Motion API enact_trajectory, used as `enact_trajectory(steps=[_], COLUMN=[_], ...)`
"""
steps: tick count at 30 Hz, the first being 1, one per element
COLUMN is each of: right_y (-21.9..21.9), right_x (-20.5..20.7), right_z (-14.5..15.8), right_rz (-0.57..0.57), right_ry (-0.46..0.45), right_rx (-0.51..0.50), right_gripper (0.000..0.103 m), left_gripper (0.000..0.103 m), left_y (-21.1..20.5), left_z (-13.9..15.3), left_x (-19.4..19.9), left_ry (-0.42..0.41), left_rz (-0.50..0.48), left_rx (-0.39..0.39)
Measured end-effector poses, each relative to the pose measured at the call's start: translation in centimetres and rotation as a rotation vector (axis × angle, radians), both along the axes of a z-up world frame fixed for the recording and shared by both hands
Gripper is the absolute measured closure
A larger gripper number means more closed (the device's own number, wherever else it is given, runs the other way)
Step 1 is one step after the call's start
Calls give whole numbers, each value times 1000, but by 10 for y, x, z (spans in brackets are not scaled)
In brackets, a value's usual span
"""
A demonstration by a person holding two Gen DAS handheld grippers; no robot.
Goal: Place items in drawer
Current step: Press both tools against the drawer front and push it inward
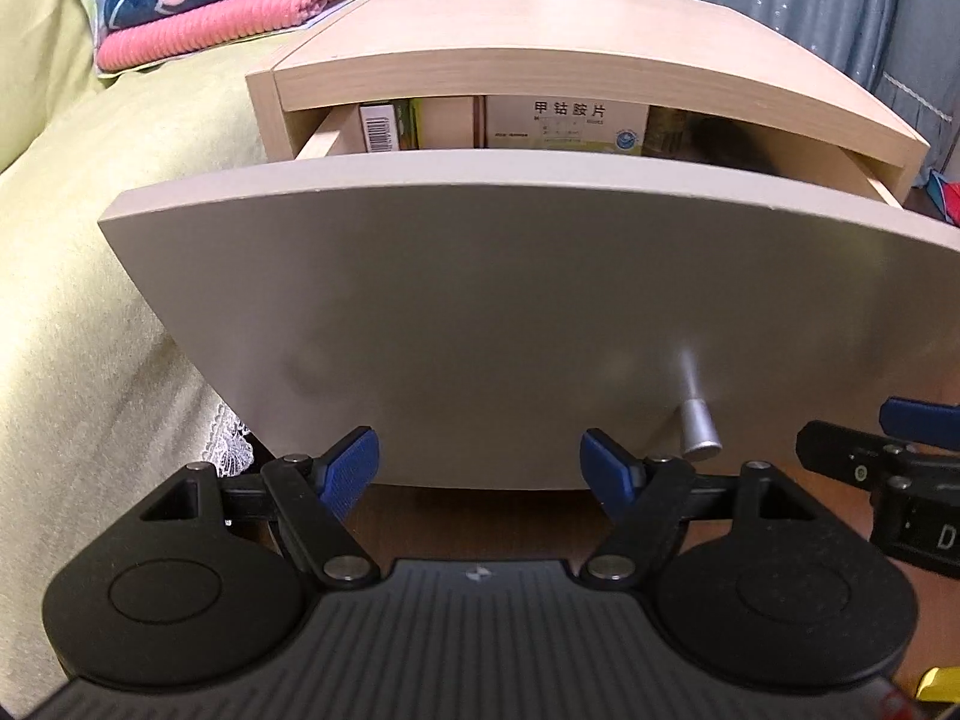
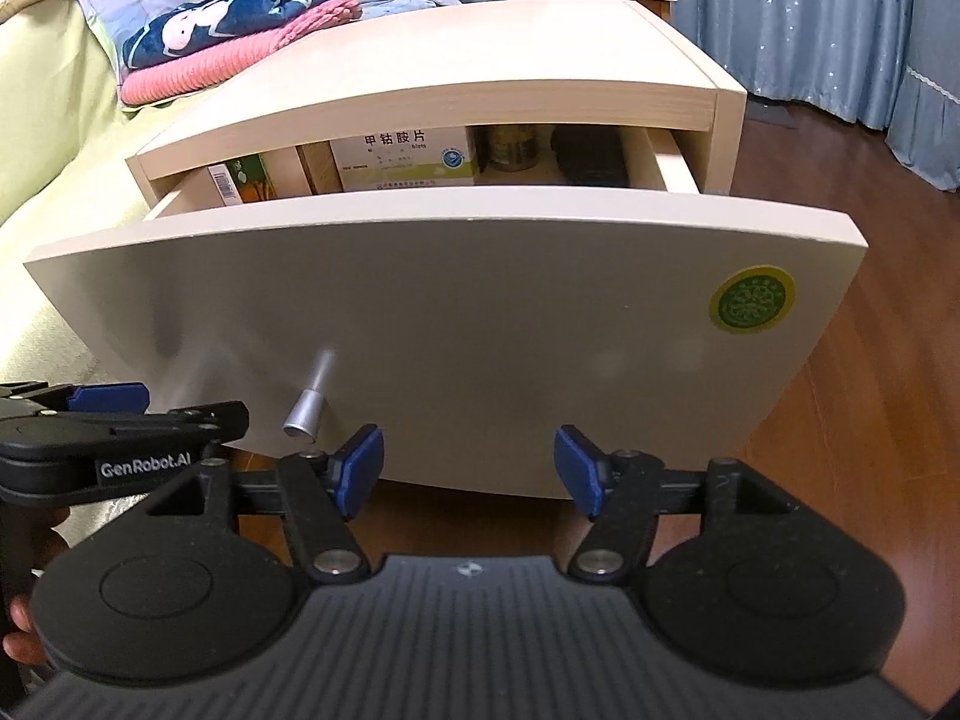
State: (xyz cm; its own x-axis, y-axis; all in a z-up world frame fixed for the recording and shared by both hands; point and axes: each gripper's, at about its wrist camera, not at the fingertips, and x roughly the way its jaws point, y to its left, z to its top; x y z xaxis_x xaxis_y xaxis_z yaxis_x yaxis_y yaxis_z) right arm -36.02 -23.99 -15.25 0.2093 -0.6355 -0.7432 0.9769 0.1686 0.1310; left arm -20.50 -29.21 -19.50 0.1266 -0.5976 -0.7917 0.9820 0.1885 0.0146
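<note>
Bed (image 2: 54, 138) at far left, yellow-green cover, with a folded pink blanket (image 2: 198, 69) and a navy printed blanket (image 2: 240, 9) stacked on it. Just beside the bed stands a light wood nightstand (image 2: 480, 48), its drawer (image 2: 420, 312) pulled partly out. Inside the drawer, left to right: green box with barcode (image 2: 240, 180), white medicine box with Chinese print (image 2: 408, 159), a can (image 2: 510, 147), a dark object (image 2: 591, 156) too shadowed to identify. Small metal knob (image 2: 307, 414) low on the drawer front; round green-yellow sticker (image 2: 752, 300) at the front's right side. Left hand-held gripper (image 1: 479, 468): jaws spread wide, nothing between them, blue pads (image 1: 351, 471) close to the drawer front's lower edge, left of the knob. Right hand-held gripper (image 2: 468, 468): jaws also spread wide and empty, near the lower edge, right of the knob. Wooden floor (image 2: 870, 450) at right, blue curtains (image 2: 810, 12) behind.
</note>
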Motion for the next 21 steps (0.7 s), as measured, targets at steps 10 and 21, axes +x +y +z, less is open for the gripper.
enact_trajectory(steps=[10, 21], right_y=[-3, -4], right_x=[8, 9], right_z=[-4, -5], right_rz=[-6, -31], right_ry=[49, 47], right_rx=[-18, -36], right_gripper=[39, 40], left_gripper=[25, 23], left_y=[-11, -11], left_z=[-4, -4], left_x=[-9, -7], left_ry=[-26, -6], left_rz=[-3, 11], left_rx=[20, 24])
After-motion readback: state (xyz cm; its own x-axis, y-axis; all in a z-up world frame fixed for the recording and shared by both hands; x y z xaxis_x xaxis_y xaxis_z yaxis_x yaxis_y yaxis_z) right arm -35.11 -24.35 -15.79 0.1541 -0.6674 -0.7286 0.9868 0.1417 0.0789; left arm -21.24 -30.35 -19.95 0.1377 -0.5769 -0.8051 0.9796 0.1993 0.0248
